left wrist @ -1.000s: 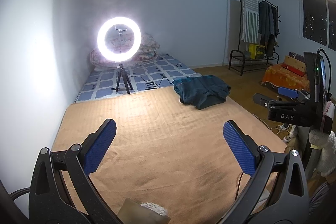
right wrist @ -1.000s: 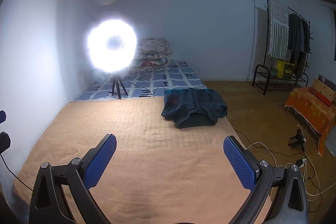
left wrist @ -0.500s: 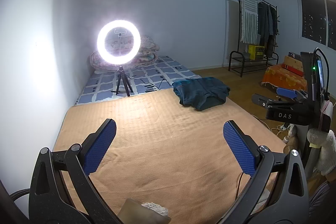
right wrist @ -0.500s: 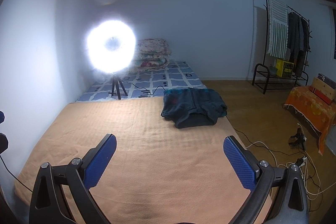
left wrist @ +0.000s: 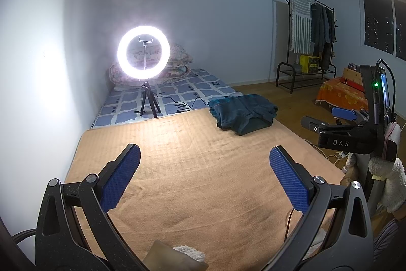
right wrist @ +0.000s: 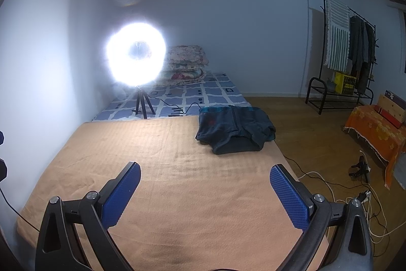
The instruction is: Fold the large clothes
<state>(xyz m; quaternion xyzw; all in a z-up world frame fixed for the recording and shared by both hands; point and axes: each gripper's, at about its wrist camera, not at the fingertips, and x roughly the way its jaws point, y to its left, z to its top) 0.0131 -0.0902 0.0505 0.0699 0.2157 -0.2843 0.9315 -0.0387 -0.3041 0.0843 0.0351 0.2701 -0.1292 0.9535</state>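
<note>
**Reach not yet begun**

Both the left gripper (left wrist: 204, 178) and the right gripper (right wrist: 204, 194) hung with jaws wide apart, holding nothing. The dark teal bundled garment (right wrist: 234, 131) lay on the tan blanket-covered bed (right wrist: 165, 182), at its far right corner — well beyond both grippers. Likely next: reaching forward to the garment and spreading it flat.

A dark teal, thick fleece garment (left wrist: 243, 113) (right wrist: 236, 130) lies folded into a rumpled, roughly rectangular bundle at the far right corner of the tan blanket-covered bed (left wrist: 198, 169) (right wrist: 177, 169), its near edge darker.
</note>
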